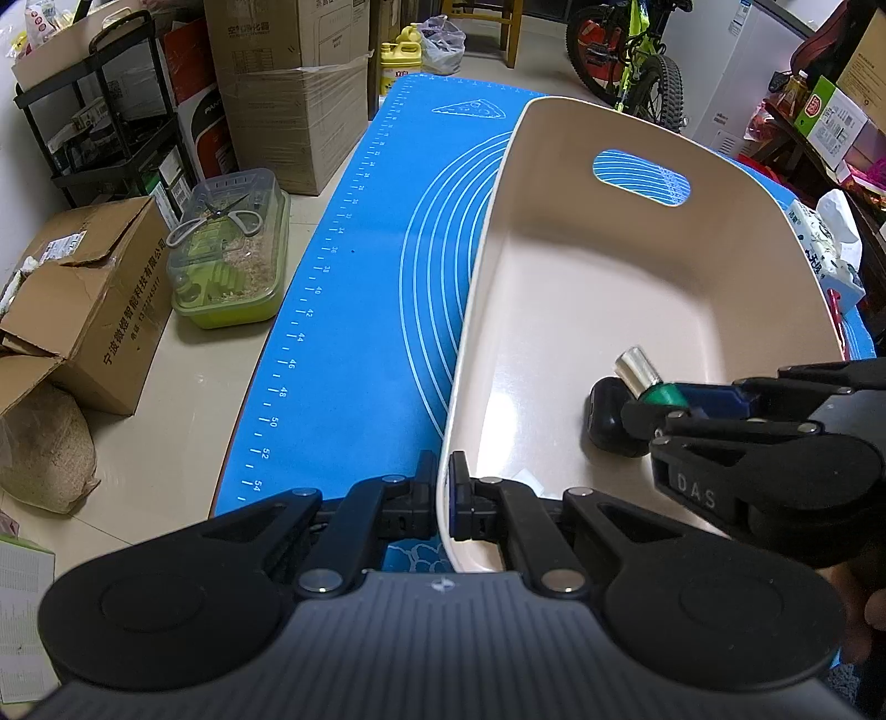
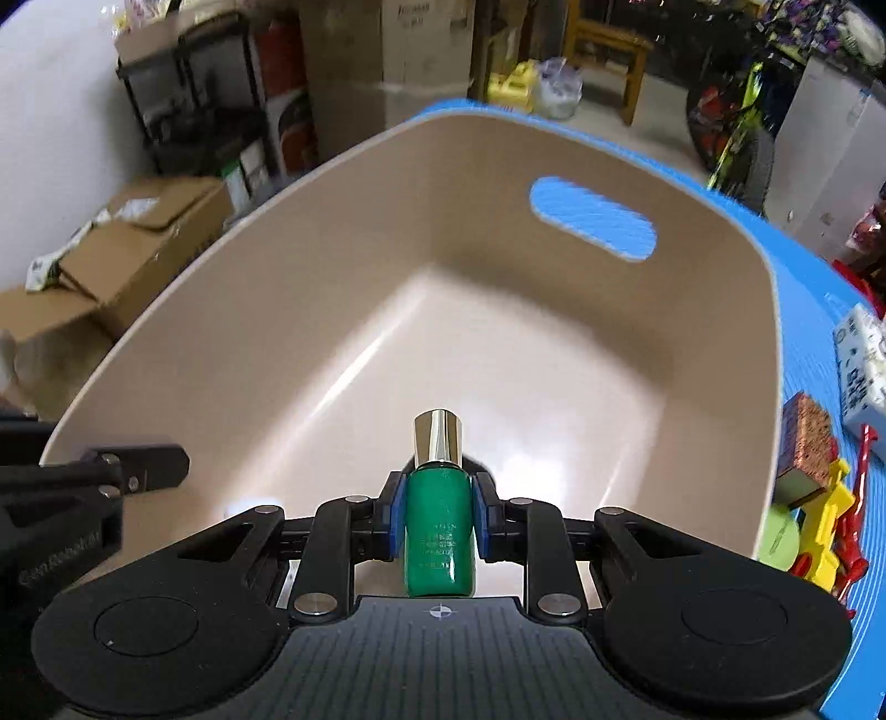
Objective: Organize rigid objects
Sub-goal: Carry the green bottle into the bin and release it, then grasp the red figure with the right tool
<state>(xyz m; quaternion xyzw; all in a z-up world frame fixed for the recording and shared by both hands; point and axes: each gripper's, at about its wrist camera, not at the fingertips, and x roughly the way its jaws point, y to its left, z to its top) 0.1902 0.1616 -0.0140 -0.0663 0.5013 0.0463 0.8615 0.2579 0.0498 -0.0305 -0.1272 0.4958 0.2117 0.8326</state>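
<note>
A beige plastic tub (image 1: 554,183) (image 2: 310,266) with a handle slot stands on the blue mat (image 1: 360,277). My left gripper (image 1: 443,501) is shut on the tub's near left rim. My right gripper (image 2: 437,515) is shut on a green bottle (image 2: 438,531) with a silver cap, held over the tub's inside. In the left wrist view that bottle (image 1: 653,385) hangs just above a black rounded object (image 1: 609,415) lying on the tub floor, with the right gripper (image 1: 681,401) reaching in from the right.
Right of the tub on the mat lie a yellow and red toy (image 2: 830,526), a cork-topped block (image 2: 808,437), a green round thing (image 2: 781,537) and a tissue pack (image 2: 861,360). Cardboard boxes (image 1: 83,310), a green-based clear box (image 1: 232,255) and a bicycle (image 1: 631,50) stand on the floor.
</note>
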